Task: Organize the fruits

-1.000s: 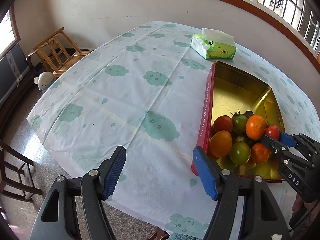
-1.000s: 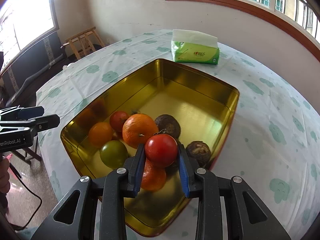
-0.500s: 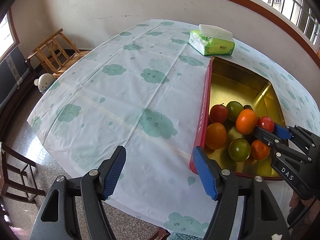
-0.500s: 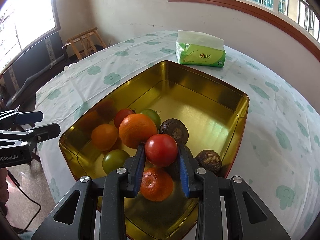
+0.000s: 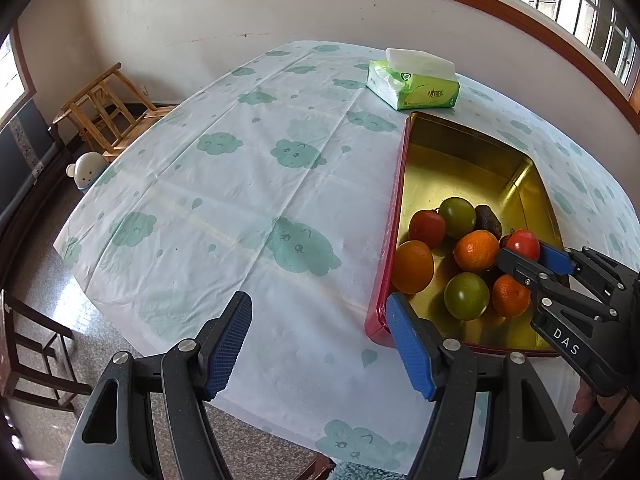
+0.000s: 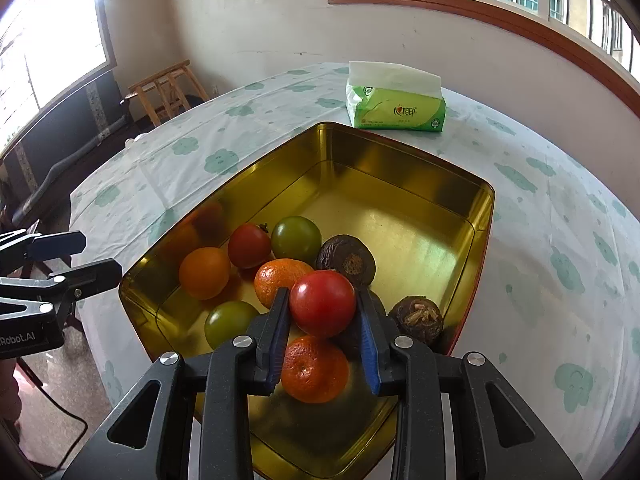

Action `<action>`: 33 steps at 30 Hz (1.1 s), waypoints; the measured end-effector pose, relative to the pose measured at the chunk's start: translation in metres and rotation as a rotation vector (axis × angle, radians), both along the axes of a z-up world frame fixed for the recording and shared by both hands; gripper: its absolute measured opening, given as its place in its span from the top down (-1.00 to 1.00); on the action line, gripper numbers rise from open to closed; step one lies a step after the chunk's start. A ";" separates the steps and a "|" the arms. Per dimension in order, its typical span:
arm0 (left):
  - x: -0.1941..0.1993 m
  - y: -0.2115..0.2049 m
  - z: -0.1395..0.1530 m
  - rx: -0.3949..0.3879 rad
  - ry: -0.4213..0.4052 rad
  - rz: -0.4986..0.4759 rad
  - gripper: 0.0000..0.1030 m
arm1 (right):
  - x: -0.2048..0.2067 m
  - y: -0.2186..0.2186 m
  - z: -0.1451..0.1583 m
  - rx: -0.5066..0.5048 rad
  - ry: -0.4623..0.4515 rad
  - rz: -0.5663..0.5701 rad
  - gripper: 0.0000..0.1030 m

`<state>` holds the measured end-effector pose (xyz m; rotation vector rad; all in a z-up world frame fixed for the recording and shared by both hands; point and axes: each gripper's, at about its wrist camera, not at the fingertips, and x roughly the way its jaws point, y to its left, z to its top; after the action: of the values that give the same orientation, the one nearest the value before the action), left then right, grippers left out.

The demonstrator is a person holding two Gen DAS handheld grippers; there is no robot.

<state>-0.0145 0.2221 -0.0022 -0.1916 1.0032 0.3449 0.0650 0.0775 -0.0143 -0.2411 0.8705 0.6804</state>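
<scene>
Tabletop [image 5: 248, 184] covered with a white cloth printed with green clouds. Green tissue pack [image 5: 414, 84] lying on it, near the far wall, with a white sheet sticking out on top. Wooden stool [image 5: 108, 112] standing on the floor at the left, beside the wall. Small white round figure [image 5: 86, 168] on the floor just beside the stool. Dark wooden chair [image 5: 28, 352] at the lower left edge. Window with brown wooden frame [image 6: 500, 4] along the wall above. Bright window [image 6: 44, 36] at the left.
</scene>
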 end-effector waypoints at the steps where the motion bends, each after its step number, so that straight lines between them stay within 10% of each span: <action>1: 0.000 -0.001 0.000 -0.002 0.002 -0.001 -0.30 | 0.000 0.000 0.000 0.002 0.004 0.000 0.27; 16: -0.002 -0.026 0.019 0.028 -0.026 -0.035 -0.37 | -0.015 -0.028 0.027 0.050 -0.004 -0.081 -0.83; 33: 0.001 -0.066 0.024 0.045 -0.041 -0.112 -0.37 | -0.041 -0.064 0.006 -0.007 0.087 -0.174 -0.94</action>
<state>-0.0140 0.1560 0.0221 -0.1010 0.9604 0.2602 0.0236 0.0131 -0.0085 -0.1410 0.9651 0.5283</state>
